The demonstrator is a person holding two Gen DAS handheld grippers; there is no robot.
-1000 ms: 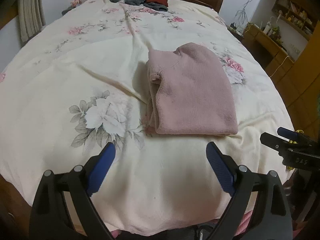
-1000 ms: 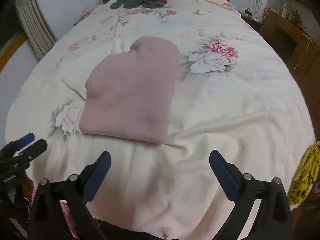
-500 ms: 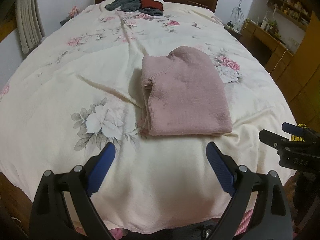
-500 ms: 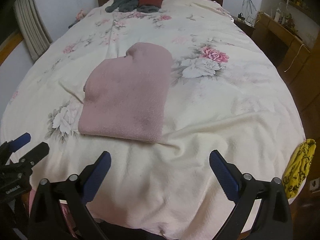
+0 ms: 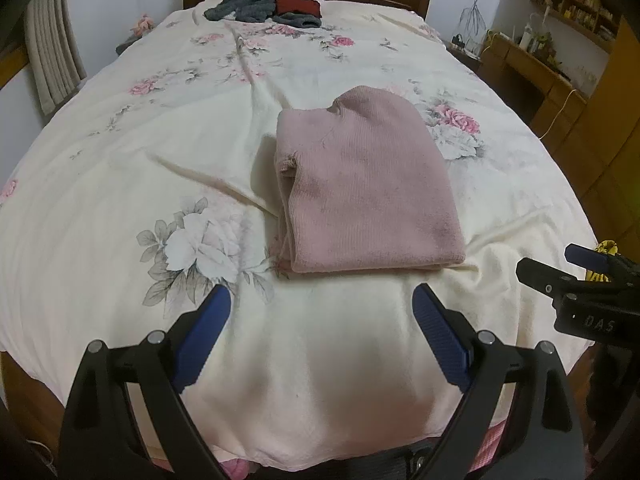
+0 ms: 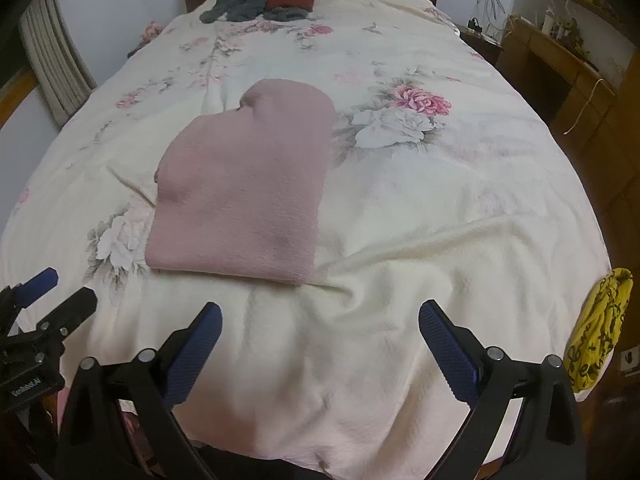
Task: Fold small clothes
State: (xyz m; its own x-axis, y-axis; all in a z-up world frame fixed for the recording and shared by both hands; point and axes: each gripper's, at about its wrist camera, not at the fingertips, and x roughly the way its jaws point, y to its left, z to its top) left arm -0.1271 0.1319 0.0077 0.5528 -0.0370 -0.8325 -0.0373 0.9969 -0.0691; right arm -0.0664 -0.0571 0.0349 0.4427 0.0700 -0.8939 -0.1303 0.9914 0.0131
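Note:
A folded pink knit sweater [image 5: 368, 184] [image 6: 248, 184] lies flat on the cream floral bedspread [image 5: 120, 184], its neck end pointing toward the headboard. My left gripper [image 5: 322, 320] hangs open over the near edge of the bed, short of the sweater's hem, with nothing between its blue pads. My right gripper [image 6: 320, 334] is open too, empty, and sits just before the sweater's near right corner. Each gripper shows at the edge of the other's view: the right one [image 5: 576, 276] and the left one [image 6: 44, 296].
A heap of grey and dark red clothes [image 5: 264, 6] [image 6: 260, 2] lies by the wooden headboard. A yellow patterned cloth [image 6: 600, 324] hangs off the bed's right side. Wooden desk and shelves [image 5: 552, 76] stand to the right, a curtain [image 5: 52, 60] to the left.
Both grippers have drawn back from the sweater toward the foot of the bed and risen a little, so more of the bed shows. The sweater has not moved.

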